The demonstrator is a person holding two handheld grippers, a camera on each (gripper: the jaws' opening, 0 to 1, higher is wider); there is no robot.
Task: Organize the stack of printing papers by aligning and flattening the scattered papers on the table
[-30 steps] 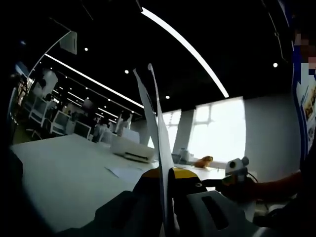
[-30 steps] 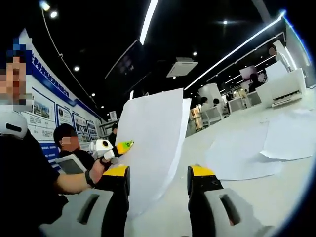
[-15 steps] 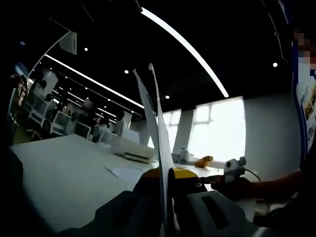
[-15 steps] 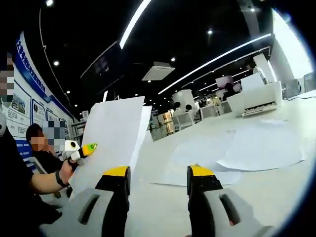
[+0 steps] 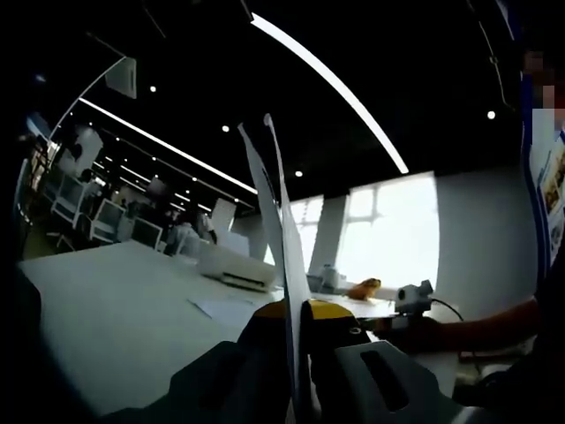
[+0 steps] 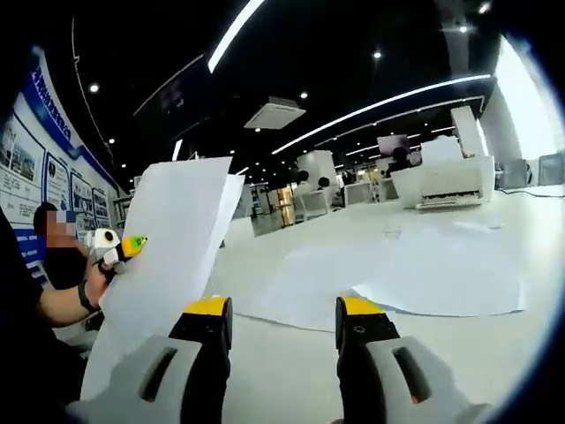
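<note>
My left gripper (image 5: 296, 311) is shut on a few white sheets (image 5: 278, 221), which stand upright and show edge-on between its jaws. In the right gripper view the same held sheets (image 6: 163, 256) rise broadside at the left, with the left gripper (image 6: 119, 247) pinching their near edge. My right gripper (image 6: 282, 314) is open with nothing between its yellow-tipped jaws, low over the white table (image 6: 291, 362). Loose sheets (image 6: 433, 278) lie overlapped and flat on the table beyond it. The right gripper (image 5: 410, 300) also appears at the right of the left gripper view, in a hand.
A white printer (image 6: 450, 181) stands at the far side of the table, also seen as the printer (image 5: 234, 267). One single sheet (image 5: 221, 306) lies flat near it. A small orange object (image 5: 364, 287) sits by the window. A seated person (image 6: 57, 243) is at the left.
The right gripper's view has swung away from the held sheets and toward the flat sheets on the table. In the left gripper view the right gripper has drifted slightly left. The left gripper holds still.
</note>
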